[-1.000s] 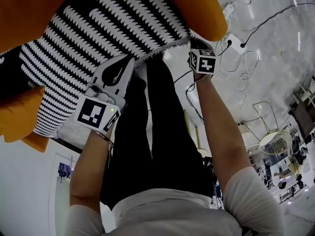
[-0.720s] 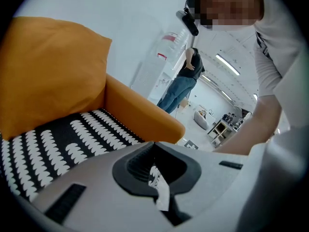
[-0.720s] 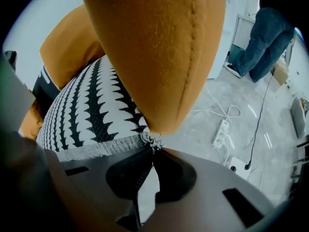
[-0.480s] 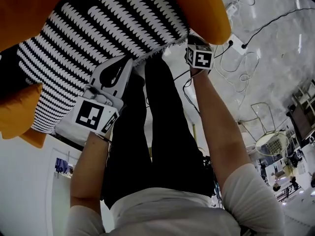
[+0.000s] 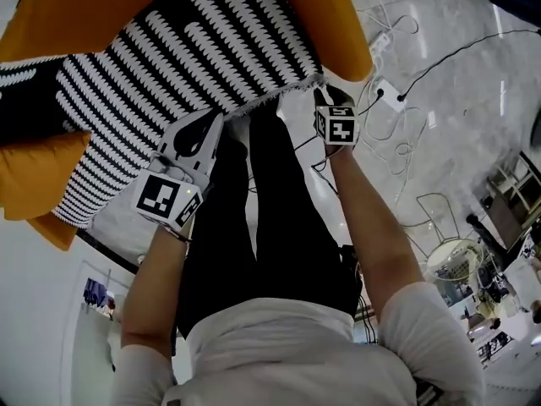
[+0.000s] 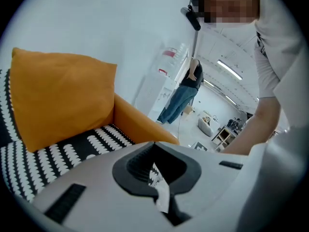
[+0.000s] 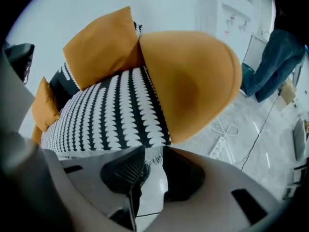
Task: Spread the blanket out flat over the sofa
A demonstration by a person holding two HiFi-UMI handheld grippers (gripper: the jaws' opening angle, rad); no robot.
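- The black-and-white scallop-patterned knitted blanket (image 5: 194, 49) lies across the seat of the orange upholstered sofa (image 5: 84, 11). In the head view it fills the frame from 9 o'clock up to 12 o'clock.
- Its pale fringed front edge runs along the sofa's front, just above the person's dark trousers.
- The left hand-held gripper (image 6: 155, 168) is clamped on that front edge. In the left gripper view a scrap of patterned cloth and white fringe sits pinched between the closed jaws.
- The right hand-held gripper (image 7: 153, 154) is at the same edge, toward 1 o'clock in the head view, beside the sofa's rounded arm. Its jaws stand apart, with the fringe just at their mouth and pale floor showing through the gap. It does not seem to grip anything.
- A large square orange cushion (image 7: 101, 47) leans at the back, at 11 o'clock in the right gripper view. A smaller orange cushion (image 7: 44, 105) sits at 9 o'clock, at the blanket's far end.
- Judging by how it lies, the spreading is largely done: the rows of the pattern run smooth and even over the seat, with no big folds.
- What seems left is squaring the front edge, releasing the left grip, and perhaps tidying the far end, which is partly hidden by the cushions.
- A white power strip with cables (image 5: 389, 91) lies on the glossy floor at 2 o'clock in the head view, apart from the sofa.
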